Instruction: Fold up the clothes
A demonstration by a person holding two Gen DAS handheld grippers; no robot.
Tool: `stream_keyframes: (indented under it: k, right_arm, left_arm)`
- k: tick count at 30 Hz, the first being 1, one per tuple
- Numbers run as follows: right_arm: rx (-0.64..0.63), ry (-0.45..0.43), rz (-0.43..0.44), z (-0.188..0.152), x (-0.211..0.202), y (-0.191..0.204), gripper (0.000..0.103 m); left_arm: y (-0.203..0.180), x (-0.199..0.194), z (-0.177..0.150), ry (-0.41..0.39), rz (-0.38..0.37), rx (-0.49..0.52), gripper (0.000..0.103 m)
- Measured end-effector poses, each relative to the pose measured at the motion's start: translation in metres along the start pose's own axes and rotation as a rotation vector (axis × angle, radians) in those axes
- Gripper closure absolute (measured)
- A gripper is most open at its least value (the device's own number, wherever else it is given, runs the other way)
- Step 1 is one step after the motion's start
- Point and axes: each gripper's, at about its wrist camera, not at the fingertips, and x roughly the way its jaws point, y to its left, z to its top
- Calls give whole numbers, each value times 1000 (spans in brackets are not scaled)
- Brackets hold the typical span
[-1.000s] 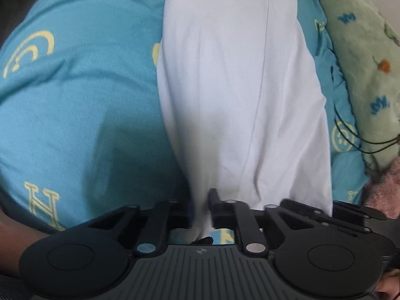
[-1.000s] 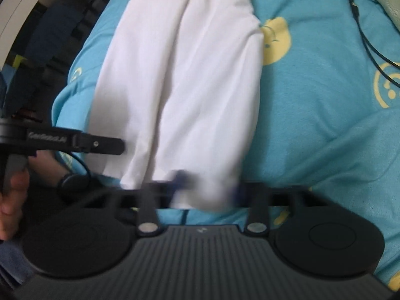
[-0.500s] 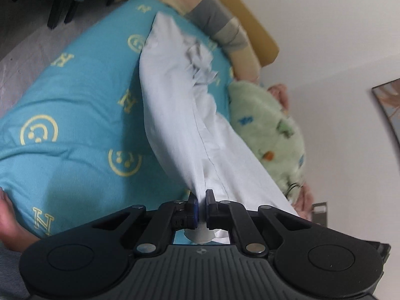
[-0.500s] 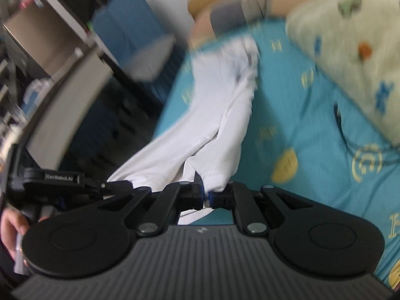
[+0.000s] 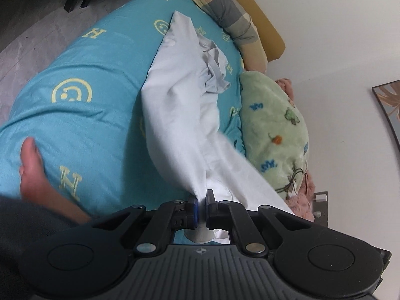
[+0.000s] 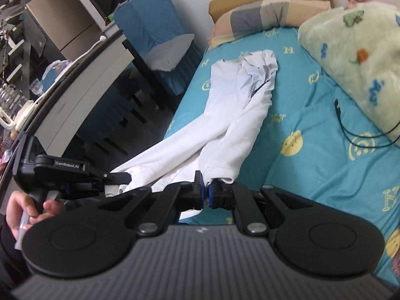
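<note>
Over the bed point(image 6: 312, 115), both grippers — left gripper point(image 5: 202, 206), right gripper point(image 6: 205, 192) — have lifted the white garment's point(image 5: 175, 115) near end, each clamped narrow on cloth — a lengthwise fold looks underway.

The wall picture point(image 5: 390, 115) is cut off by the frame edge.

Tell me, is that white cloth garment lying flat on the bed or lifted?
Partly lifted. The white cloth garment rises at its near end, pinched by the left gripper and right gripper; its far end rests on the turquoise bedsheet.
</note>
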Motion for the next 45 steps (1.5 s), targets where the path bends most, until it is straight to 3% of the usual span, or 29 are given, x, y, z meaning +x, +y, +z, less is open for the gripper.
stream_keyframes:
  k: [7,14,18,22,28,30,32,34,36,40,45]
  right_arm:
    - [19,-88,-69,55,69,-16,96]
    - [-43,-143,-187,122,184,-51,96]
    - [-92,-177,-210,145,251,-77,95]
    - [-109,-169,-228,156,311,-106,95]
    - [-112,-175,-212,149,343,-128,94]
    - [-114,-170,-206,149,340,-127,93]
    - [-114,-151,-198,151,333,-124,78]
    - [-102,-169,-187,151,316,-117,38]
    - [-107,-206,-181,148,294,-107,27]
    - [-132,-264,-179,139,244,-84,29]
    - [-141,-324,-172,113,188,-62,29]
  left_arm:
    - [-18,60,85,-49,94,89,97]
    - [-26,156,173,-208,214,219,97]
    - [-19,214,210,-274,284,291,96]
    - [-5,266,234,-289,337,334,96]
    - [1,290,226,-288,390,444,94]
    - [-12,275,214,-304,387,473,83]
    - [-24,260,201,-320,385,503,64]
    - [-36,246,188,-336,382,532,35]
    - [-48,231,175,-352,380,562,26]
    - [-73,201,149,-384,374,621,13]
    - [-99,161,91,-424,359,699,5]
